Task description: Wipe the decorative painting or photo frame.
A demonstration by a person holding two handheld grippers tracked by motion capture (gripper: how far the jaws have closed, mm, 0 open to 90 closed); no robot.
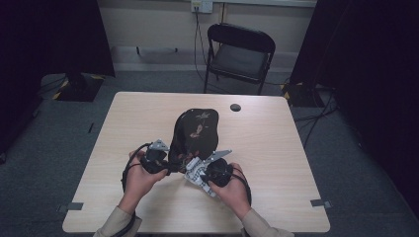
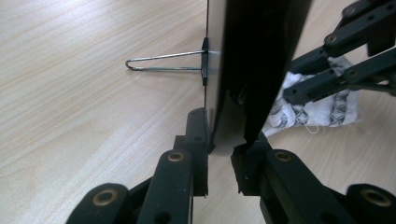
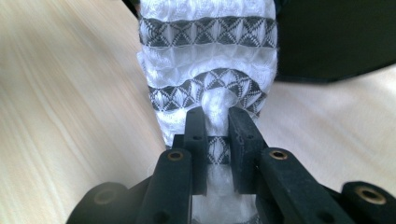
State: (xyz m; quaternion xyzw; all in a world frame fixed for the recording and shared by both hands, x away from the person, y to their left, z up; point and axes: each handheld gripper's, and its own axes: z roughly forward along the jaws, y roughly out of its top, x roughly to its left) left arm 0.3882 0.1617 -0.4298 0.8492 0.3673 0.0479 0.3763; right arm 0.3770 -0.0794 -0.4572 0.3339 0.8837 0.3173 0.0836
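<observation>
A black flat form (image 1: 195,131) with a flower print stands upright at the middle of the table, leaning away from me. A thin wire loop (image 2: 161,63) sticks out from its side. My left gripper (image 1: 170,165) is shut on the form's lower edge (image 2: 233,93), one pad on each face. A white sock (image 3: 210,70) with grey patterned bands hangs bunched in my right gripper (image 3: 217,123), whose jaws pinch its fabric. In the high view the sock (image 1: 197,177) lies just right of the form's base, with my right gripper (image 1: 196,170) close beside the left one.
A small black round cap (image 1: 235,107) sits in the wooden table (image 1: 267,163) near its far edge. A black folding chair (image 1: 239,57) stands beyond the table. Dark curtains hang at both sides, and cables run along the floor.
</observation>
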